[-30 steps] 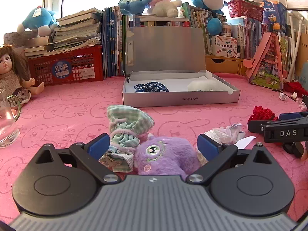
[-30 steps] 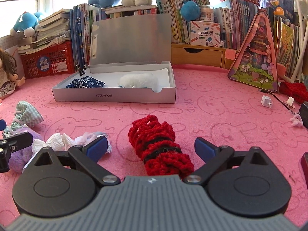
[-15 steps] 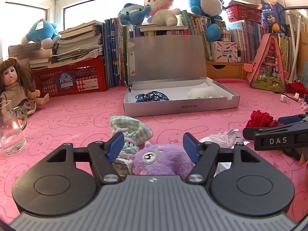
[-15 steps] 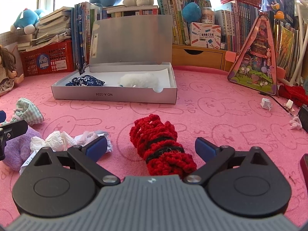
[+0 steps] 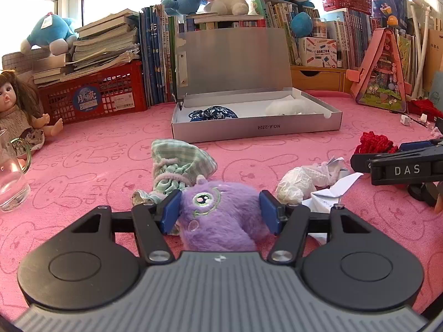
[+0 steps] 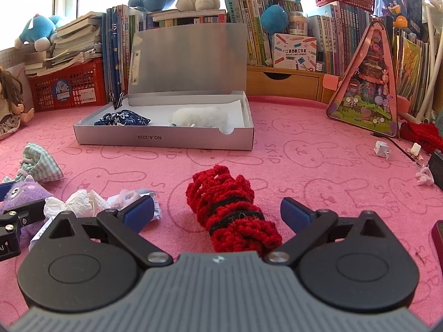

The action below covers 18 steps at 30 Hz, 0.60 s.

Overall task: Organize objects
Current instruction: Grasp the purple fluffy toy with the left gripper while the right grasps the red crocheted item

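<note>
My left gripper (image 5: 220, 213) is shut on a purple plush toy (image 5: 218, 215), both blue pads pressing its sides, just above the pink cloth. A green checked pouch (image 5: 180, 163) lies just beyond it. My right gripper (image 6: 217, 211) is open, its pads either side of a red crocheted piece (image 6: 229, 207) lying on the cloth. The open grey box (image 6: 166, 138) stands farther back, holding a blue floral pouch (image 6: 121, 119) and a white fluffy item (image 6: 199, 116). The purple toy also shows at the left edge of the right wrist view (image 6: 25, 193).
Crumpled white paper (image 5: 307, 179) lies between the two grippers. A glass jug (image 5: 11, 177) and a doll (image 5: 16, 113) are at the left. A red crate (image 5: 91, 96), books and plush toys line the back. A pink triangular case (image 6: 368, 94) stands at the right.
My left gripper closed from wide open onto the purple plush toy and rose slightly. My right gripper stayed open around the red crocheted piece, barely moving.
</note>
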{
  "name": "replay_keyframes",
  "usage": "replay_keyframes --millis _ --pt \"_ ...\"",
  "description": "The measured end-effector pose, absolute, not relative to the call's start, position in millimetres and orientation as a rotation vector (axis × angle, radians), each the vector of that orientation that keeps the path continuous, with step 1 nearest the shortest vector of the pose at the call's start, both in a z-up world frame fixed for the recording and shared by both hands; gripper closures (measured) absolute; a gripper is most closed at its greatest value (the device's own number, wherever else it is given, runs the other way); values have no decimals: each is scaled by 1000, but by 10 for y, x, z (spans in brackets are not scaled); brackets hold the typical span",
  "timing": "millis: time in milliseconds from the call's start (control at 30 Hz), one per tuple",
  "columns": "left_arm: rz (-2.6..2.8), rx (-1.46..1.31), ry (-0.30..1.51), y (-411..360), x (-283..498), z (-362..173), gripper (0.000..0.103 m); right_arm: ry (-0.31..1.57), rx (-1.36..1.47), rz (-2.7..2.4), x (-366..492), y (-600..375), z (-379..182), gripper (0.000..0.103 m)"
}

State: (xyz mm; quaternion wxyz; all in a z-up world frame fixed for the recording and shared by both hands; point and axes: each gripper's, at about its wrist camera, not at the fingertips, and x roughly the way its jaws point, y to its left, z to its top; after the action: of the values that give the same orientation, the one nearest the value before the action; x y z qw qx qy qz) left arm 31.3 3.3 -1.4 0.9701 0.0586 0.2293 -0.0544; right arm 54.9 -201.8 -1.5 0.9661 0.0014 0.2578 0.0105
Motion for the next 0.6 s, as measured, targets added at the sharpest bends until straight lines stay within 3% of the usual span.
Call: replay_keyframes --millis 600 --pt "-70 226 447 -80 279 -167 28 535 -22 44 563 -1968 -30 2"
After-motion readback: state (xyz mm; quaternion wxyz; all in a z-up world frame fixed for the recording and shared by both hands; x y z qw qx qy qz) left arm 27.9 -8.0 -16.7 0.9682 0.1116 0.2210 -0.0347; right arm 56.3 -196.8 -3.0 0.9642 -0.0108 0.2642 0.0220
